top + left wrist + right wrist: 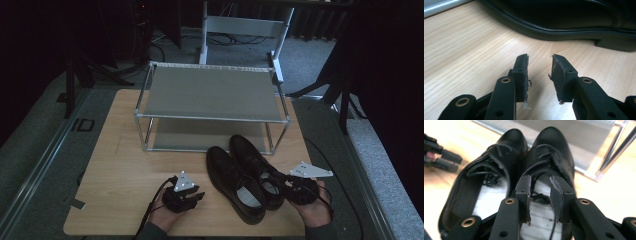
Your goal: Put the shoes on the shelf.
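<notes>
1. Shoes: a black lace-up pair side by side at lower centre of the high view, left shoe (235,182) and right shoe (257,165) touching along their sides, toes pointing up-frame toward the rack (210,95), heels near the table's (120,160) bottom edge.
2. Right gripper (280,182) at lower right, poised over the heel opening of the right shoe; in the right gripper view, jaws parted a little, clamped on nothing, with the white insole (541,212) and loose laces showing between them.
3. Left gripper (186,196) at lower left, low over bare wood just beside the left shoe; jaws moderately apart and empty, sole edge (564,30) across the top of its view.
4. Two-tier metal rack beyond, upper centre, both shelves bare.
5. Likely step: approach before the first grasp, presumably to shelve the pair.
6. Next move calls for: lowering the right jaws astride the heel collar, closing firmly, lifting clear of the neighbouring shoe.
</notes>
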The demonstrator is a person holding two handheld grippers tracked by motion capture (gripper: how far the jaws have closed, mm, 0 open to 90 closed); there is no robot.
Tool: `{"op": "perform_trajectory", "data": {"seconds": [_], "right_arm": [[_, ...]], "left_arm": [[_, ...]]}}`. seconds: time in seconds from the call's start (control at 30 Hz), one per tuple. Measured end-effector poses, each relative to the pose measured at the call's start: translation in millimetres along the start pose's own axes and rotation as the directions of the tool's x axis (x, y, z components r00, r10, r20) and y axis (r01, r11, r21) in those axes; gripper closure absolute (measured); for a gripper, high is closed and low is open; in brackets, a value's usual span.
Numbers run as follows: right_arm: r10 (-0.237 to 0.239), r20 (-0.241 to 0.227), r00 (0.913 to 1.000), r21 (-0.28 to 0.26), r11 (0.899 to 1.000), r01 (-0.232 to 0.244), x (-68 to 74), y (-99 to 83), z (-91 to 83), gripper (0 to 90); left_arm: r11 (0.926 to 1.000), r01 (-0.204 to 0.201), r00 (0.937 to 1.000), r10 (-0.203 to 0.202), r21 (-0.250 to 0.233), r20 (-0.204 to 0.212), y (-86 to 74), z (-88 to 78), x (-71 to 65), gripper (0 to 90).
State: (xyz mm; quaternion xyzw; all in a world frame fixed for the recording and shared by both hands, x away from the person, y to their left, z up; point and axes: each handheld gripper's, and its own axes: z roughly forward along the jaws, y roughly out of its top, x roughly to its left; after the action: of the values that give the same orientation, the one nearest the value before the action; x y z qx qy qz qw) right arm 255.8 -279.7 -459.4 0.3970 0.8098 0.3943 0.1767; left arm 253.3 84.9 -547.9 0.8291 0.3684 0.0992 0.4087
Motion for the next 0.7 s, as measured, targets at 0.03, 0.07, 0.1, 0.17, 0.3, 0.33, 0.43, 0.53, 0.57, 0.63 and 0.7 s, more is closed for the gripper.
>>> {"op": "perform_trajectory", "data": {"seconds": [0.03, 0.07, 0.1, 0.17, 0.3, 0.33, 0.43, 0.53, 0.57, 0.63, 0.7], "right_arm": [[0.0, -0.003, 1.0, 0.004, 1.0, 0.0, 2.4, -0.8, 0.2, 68.9], [0.0, -0.003, 1.0, 0.004, 1.0, 0.0, 2.4, -0.8, 0.2, 68.9], [0.005, -0.008, 1.0, 0.007, 1.0, -0.005, 5.0, -1.6, 0.3, 68.9], [0.017, -0.015, 0.9998, 0.02, 1.0, -0.016, 13.2, -4.0, 1.9, 65.3], [0.036, -0.006, 0.9993, 0.049, 0.998, -0.036, 22.9, -5.0, 4.9, 58.9], [0.043, -0.002, 0.9991, 0.058, 0.997, -0.043, 24.8, -5.4, 5.8, 58.7], [0.067, 0.005, 0.9978, 0.081, 0.995, -0.067, 28.3, -6.2, 9.4, 54.7], [0.066, 0.012, 0.9978, 0.104, 0.992, -0.066, 31.5, -7.0, 13.7, 52.5], [0.06, 0.018, 0.998, 0.116, 0.991, -0.062, 32.3, -7.3, 15.5, 52.5], [0.055, 0.028, 0.9981, 0.135, 0.989, -0.058, 33.3, -8.0, 18.9, 52.2], [0.055, 0.035, 0.9979, 0.162, 0.985, -0.06, 34.4, -8.6, 22.9, 52.3]], "left_arm": [[1.0, 0.004, 1.0, -0.004, 0.002, -0.004, -0.2, -0.7, 1.3, 66.3], [1.0, 0.004, 1.0, -0.004, 0.002, -0.004, -0.2, -0.7, 1.3, 66.2], [1.0, 0.004, 1.0, -0.004, 0.002, -0.004, -0.2, -0.7, 1.3, 66.2], [0.9999, 0.011, 0.9999, -0.011, 0.004, -0.009, -0.8, -0.3, 3.1, 65.8], [1.0, 0.004, 1.0, -0.004, 0.009, -0.009, -1.0, 1.3, 1.3, 65.5], [0.9999, 0.001, 1.0, -0.001, 0.011, -0.008, -1.0, 1.4, 1.0, 65.5], [0.9999, 0.0, 1.0, 0.001, 0.013, -0.009, -1.1, 1.9, 0.7, 65.3], [0.9999, -0.003, 0.9999, 0.003, 0.016, -0.01, -1.2, 2.4, 0.7, 65.3], [0.9998, -0.004, 0.9999, 0.004, 0.018, -0.011, -1.3, 2.6, 0.6, 65.3], [0.9998, -0.006, 0.9999, 0.007, 0.021, -0.012, -1.4, 3.4, 0.2, 65.3], [0.9996, -0.008, 0.9999, 0.009, 0.026, -0.011, -1.5, 4.1, -0.3, 65.2]]}}
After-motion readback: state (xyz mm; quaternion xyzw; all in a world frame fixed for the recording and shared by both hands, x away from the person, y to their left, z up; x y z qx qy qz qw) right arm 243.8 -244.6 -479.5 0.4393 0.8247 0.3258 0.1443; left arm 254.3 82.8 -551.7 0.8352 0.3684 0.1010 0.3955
